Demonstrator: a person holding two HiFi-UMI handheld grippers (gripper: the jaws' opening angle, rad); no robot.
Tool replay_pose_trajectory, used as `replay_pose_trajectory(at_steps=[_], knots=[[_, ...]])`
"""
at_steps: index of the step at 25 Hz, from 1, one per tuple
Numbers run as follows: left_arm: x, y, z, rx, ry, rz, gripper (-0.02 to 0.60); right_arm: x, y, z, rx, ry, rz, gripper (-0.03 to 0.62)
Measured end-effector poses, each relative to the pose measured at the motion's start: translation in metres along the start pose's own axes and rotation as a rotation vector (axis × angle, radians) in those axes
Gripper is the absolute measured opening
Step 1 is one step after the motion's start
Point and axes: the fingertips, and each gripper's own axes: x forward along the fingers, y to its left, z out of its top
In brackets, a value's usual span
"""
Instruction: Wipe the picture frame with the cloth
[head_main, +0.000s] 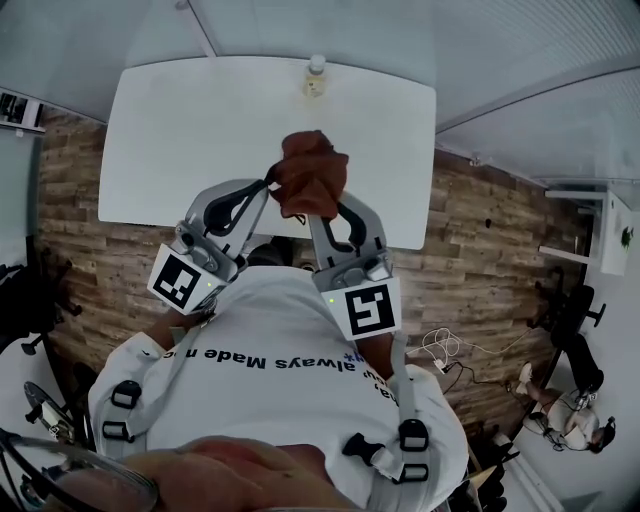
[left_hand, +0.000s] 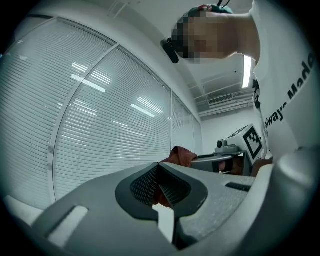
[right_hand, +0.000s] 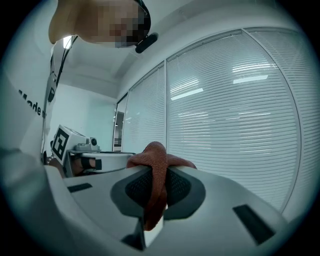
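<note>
The rust-red cloth is held bunched in the air between the two grippers, in front of the person's chest, and is seen over the near part of the white table. Its right side is pinched by the right gripper, whose pads are pressed onto a fold draped over the jaw tips. Its left edge is clamped in the left gripper, with a sliver of red seen between the closed pads. A small bottle is stood at the table's far edge. Wood-plank floor is seen around the table.
</note>
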Motion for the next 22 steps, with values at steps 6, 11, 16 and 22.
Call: replay_pose_trajectory(at_steps=[6,11,16,22], knots=[[0.005,0.037,-0.004,-0.009,0.001,-0.01,0.003,0.036,-0.005,0.002,-0.005,0.005,-0.009,0.015],[0.014,0.055,-0.009,-0.021,0.009,-0.029,0.003,0.054,-0.013,-0.004,0.007,0.028,-0.027,0.015],[0.023,0.06,-0.014,-0.033,0.018,-0.04,0.003,0.059,-0.021,-0.009,0.013,0.041,-0.035,0.015],[0.035,0.057,-0.015,-0.028,0.034,-0.045,0.003,0.054,-0.032,-0.009,0.016,0.034,-0.037,0.015]])
